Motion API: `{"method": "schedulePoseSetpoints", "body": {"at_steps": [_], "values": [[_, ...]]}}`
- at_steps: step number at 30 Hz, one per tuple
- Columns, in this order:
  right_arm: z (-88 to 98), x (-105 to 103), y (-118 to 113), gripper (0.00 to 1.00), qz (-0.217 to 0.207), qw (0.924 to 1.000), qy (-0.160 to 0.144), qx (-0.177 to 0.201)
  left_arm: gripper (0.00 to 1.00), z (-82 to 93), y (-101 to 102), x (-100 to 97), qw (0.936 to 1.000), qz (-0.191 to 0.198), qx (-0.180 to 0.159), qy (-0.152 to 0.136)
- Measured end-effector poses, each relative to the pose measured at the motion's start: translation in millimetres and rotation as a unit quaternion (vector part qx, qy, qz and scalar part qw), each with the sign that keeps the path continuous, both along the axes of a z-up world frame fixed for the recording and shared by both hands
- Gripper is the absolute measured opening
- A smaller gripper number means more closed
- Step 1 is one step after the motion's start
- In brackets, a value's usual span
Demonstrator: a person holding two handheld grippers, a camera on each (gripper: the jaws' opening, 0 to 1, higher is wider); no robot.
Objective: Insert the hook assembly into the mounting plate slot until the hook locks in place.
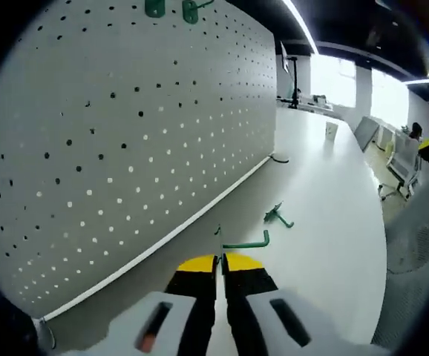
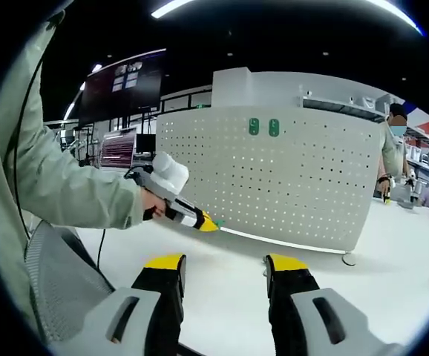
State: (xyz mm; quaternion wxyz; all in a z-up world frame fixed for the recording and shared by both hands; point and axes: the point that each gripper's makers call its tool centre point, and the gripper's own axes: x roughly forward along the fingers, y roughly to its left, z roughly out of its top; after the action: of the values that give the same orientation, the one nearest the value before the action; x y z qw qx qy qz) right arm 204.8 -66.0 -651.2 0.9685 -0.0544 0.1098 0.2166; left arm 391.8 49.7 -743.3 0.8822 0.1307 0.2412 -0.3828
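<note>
Pegboard [image 1: 133, 141] is standing upright along the white table [image 1: 333, 222], walling off one whole side of the left gripper [image 1: 220, 261]; its face is open for approach except near the top, where two green hooks [image 1: 172, 9] are already hanging close together. Left gripper is sitting just beside the board's base rail, jaws closed on a green hook [image 1: 246, 242]. A loose green hook [image 1: 277, 215] is lying on the table just ahead, slightly in the way. A dark hook [image 1: 277, 158] is sticking out at the board's far foot. In the right gripper view, table in front of the right gripper [image 2: 224, 261] is lying bare up to the board, jaws apart.
</note>
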Motion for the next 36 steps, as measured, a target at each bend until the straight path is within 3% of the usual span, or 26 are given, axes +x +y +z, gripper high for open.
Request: {"method": "schedulePoseSetpoints", "body": {"at_steps": [23, 36], "values": [[-0.3, 0, 1, 0.42, 0.002, 0.9999, -0.005, -0.011, 0.03, 85.9, 12, -35.4, 0.9942, 0.024, -0.078, -0.07], [-0.4, -1, 3, 0.42, 0.005, 0.9997, -0.009, -0.02, 0.03, 107.3, 14, -53.9, 0.9912, 0.025, -0.087, -0.096]]}}
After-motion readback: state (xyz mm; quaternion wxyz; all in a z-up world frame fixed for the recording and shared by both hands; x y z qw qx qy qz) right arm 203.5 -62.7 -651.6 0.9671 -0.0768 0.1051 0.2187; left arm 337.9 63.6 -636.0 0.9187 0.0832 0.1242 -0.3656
